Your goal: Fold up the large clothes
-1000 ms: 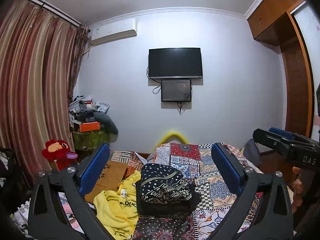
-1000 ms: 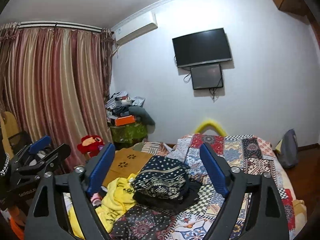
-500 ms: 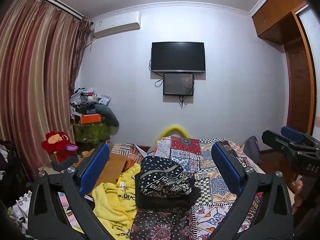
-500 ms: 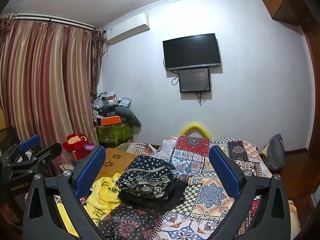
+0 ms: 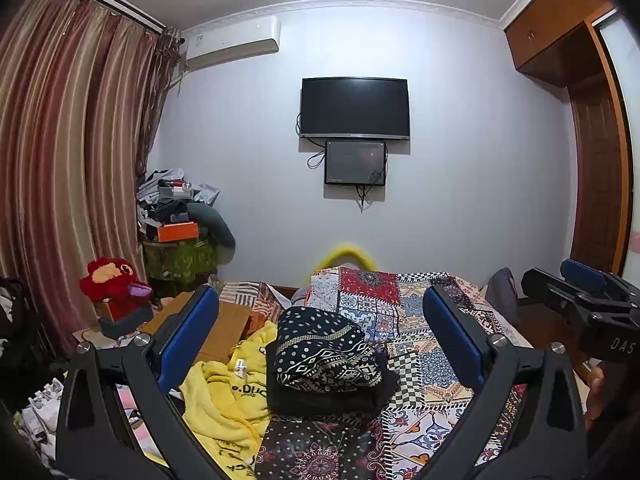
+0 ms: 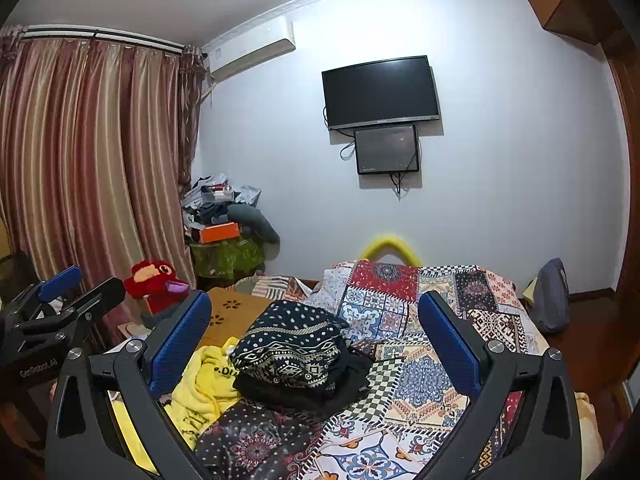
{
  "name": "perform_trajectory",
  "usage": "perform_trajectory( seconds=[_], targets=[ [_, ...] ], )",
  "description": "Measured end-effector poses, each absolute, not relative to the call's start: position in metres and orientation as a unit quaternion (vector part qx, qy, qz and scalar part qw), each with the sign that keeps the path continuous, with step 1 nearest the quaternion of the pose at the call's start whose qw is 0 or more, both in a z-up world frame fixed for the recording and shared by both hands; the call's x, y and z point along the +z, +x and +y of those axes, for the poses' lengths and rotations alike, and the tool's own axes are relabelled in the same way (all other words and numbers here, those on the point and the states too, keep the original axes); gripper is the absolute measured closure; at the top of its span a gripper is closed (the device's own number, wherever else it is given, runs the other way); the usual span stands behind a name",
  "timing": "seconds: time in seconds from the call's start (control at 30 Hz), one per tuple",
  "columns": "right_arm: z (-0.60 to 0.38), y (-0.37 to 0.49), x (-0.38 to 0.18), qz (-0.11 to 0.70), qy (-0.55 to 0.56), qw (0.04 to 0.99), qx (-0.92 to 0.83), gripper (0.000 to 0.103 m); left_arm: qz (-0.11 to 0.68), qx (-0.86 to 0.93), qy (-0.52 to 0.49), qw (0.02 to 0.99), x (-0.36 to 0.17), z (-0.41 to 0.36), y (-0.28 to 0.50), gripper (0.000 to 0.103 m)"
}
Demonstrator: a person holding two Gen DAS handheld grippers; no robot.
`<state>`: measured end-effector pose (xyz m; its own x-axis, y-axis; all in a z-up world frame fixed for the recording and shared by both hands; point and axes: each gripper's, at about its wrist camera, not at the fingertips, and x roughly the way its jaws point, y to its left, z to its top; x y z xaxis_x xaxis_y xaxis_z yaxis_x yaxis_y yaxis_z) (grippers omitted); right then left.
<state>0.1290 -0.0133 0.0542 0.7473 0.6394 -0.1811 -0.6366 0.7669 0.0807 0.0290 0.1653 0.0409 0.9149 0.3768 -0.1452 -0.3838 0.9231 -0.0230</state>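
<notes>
A stack of folded clothes, a dark patterned garment [image 5: 324, 350] on top of a black one [image 5: 332, 398], sits on the patchwork bedspread [image 5: 404, 312]. It also shows in the right wrist view [image 6: 296, 348]. A crumpled yellow garment [image 5: 228, 392] lies to its left, also seen in the right wrist view [image 6: 200, 384]. My left gripper [image 5: 320, 344] is open and empty, raised above the bed in front of the stack. My right gripper [image 6: 316, 344] is open and empty too, held level to the right of the left one.
A dark floral cloth [image 5: 320, 448] lies on the near bed. A red plush toy [image 5: 114, 286] and a cluttered green table [image 5: 180, 256] stand at the left by the curtains. A wardrobe [image 5: 600, 160] is on the right. A TV [image 5: 355, 108] hangs on the far wall.
Both grippers have tilted and shifted a little, so the bed sits lower and more centred in the views. Both stay open and empty. The clothes have not moved.
</notes>
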Motion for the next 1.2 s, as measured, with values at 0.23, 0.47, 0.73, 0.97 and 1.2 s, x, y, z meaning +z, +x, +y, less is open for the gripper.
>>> perform_trajectory(
  seconds=[0.23,0.47,0.73,0.97,1.2],
  targets=[
    [-0.0138,0.1288,0.0551,0.102,0.006,0.935,0.341,0.000,0.074,0.191,-0.024,0.979,0.0381,0.1684,0.0325,0.000],
    [-0.0128,0.1293,0.0544,0.101,0.005,0.935,0.341,0.000,0.075,0.187,-0.026,0.979,0.0369,0.1698,0.0338,0.000],
    [-0.0159,0.1295,0.0552,0.101,0.006,0.935,0.340,0.000,0.077,0.184,-0.027,0.980,0.0347,0.1732,0.0342,0.000],
    [-0.0168,0.1311,0.0543,0.100,0.006,0.935,0.340,0.000,0.078,0.175,-0.027,0.981,0.0367,0.1730,0.0348,0.000],
    [-0.0203,0.1303,0.0539,0.097,0.010,0.936,0.339,0.000,0.081,0.165,-0.028,0.983,0.0380,0.1718,0.0356,0.000]
  ],
)
